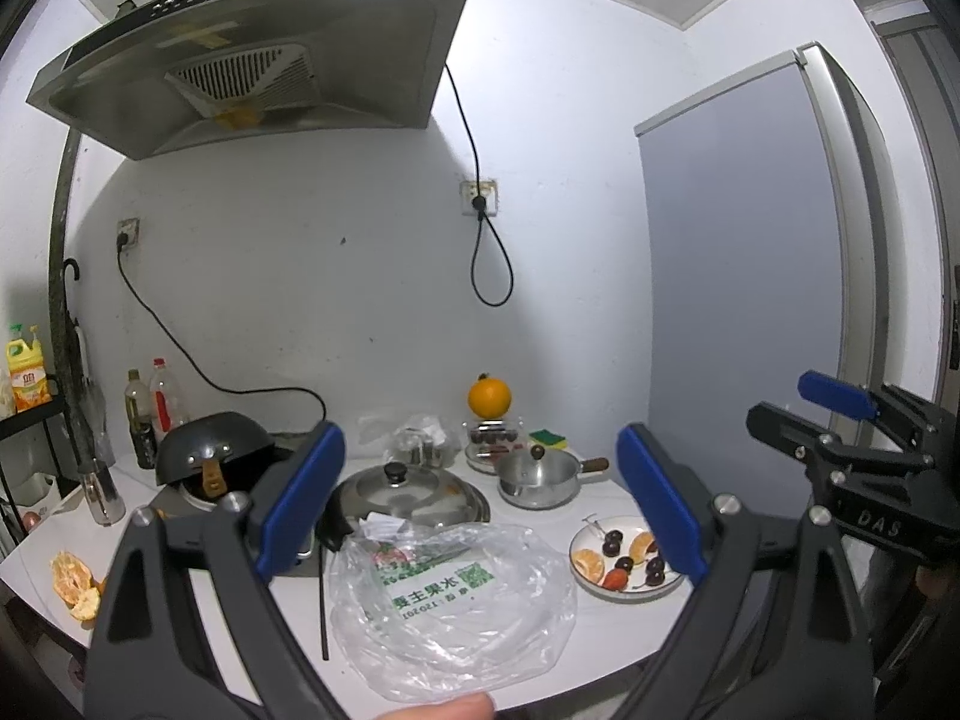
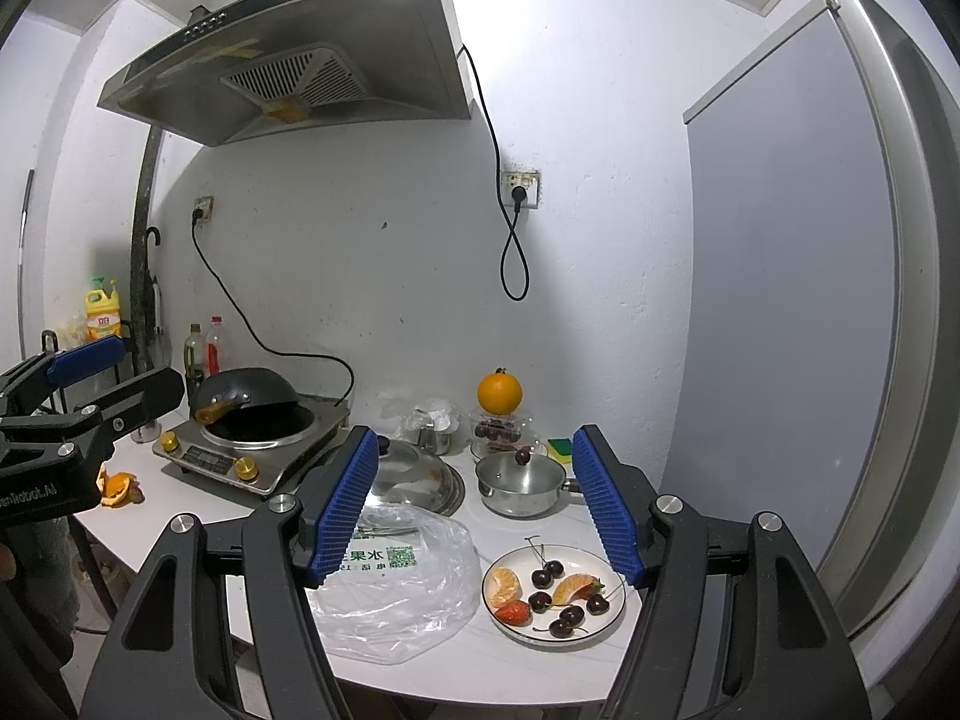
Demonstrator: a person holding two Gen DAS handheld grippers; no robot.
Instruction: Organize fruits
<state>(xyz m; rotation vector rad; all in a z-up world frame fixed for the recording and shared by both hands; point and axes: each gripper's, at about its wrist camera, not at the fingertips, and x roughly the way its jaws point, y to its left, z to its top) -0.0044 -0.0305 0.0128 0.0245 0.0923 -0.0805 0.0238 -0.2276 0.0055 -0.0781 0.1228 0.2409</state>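
Observation:
A white plate (image 2: pixel 606 624) on the white counter holds orange segments (image 2: pixel 503 588), several dark cherries (image 2: pixel 547 575) and a red piece (image 2: pixel 515 612); it also shows in the left wrist view (image 1: pixel 591 585). A whole orange (image 2: pixel 499 392) sits on a clear box of cherries (image 2: pixel 499 429) at the back. A clear plastic bag (image 2: pixel 396 594) lies left of the plate. My left gripper (image 1: pixel 480 510) is open and empty above the bag. My right gripper (image 2: pixel 477 510) is open and empty above the plate and bag.
An induction cooker with a black wok (image 2: pixel 252 399) stands at left, with a steel lid (image 2: pixel 414 474) and a small steel pot (image 2: pixel 522 483) behind the bag. Orange peel (image 1: pixel 75 585) lies at the counter's left edge. A fridge (image 2: pixel 810 300) stands at right.

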